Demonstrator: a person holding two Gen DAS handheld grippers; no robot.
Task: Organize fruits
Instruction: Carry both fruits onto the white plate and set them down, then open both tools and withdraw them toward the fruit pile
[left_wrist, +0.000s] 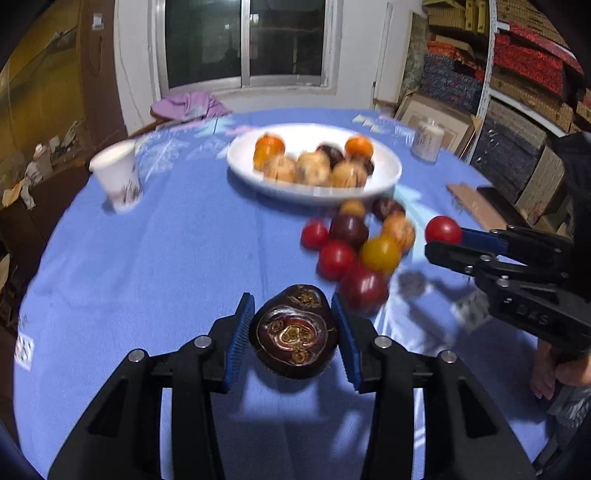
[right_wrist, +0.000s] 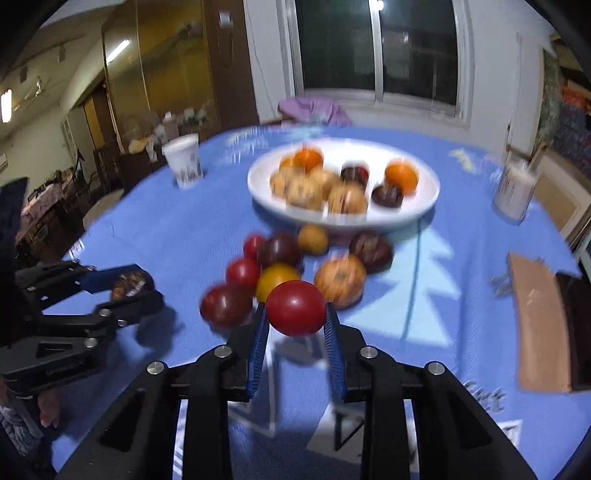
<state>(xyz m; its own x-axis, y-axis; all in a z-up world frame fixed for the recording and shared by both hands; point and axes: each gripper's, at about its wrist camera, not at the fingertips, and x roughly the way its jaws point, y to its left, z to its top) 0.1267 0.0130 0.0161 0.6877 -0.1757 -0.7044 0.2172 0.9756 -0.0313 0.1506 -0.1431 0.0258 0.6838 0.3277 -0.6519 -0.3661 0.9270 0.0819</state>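
So both grippers are loaded right now. The left gripper (left_wrist: 293, 328) has its blue ribbed pads either side of a dark purple-brown round fruit with a gold-patterned top (left_wrist: 294, 332), raised a bit off the blue tablecloth (left_wrist: 147, 258). The pads look just at its sides, maybe with a hair of a gap, so I'd call it gripped but not squeezed hard. The right gripper (right_wrist: 295, 325) is clamped on a smooth glossy red round fruit (right_wrist: 296, 308), tomato-looking, pinched across its widest part near the fingertips.

The rest of the loose pile of small red, yellow, dark purple and orange fruits (left_wrist: 354, 243) sits on the cloth just in front of the white oval ceramic dish (left_wrist: 384, 184), which already has a bunch of orange and tan ones in it. A white paper cup (left_wrist: 118, 177) is well off to the left.

Handling guess: they all look light. The red one looks slick and round, so grabbing it at the equator is right, since a grip higher up would probably squirt it out. If it's real it'll bruise, so go gentle. The dark one looks flatter, so holding it by the sides across the middle seems safest.
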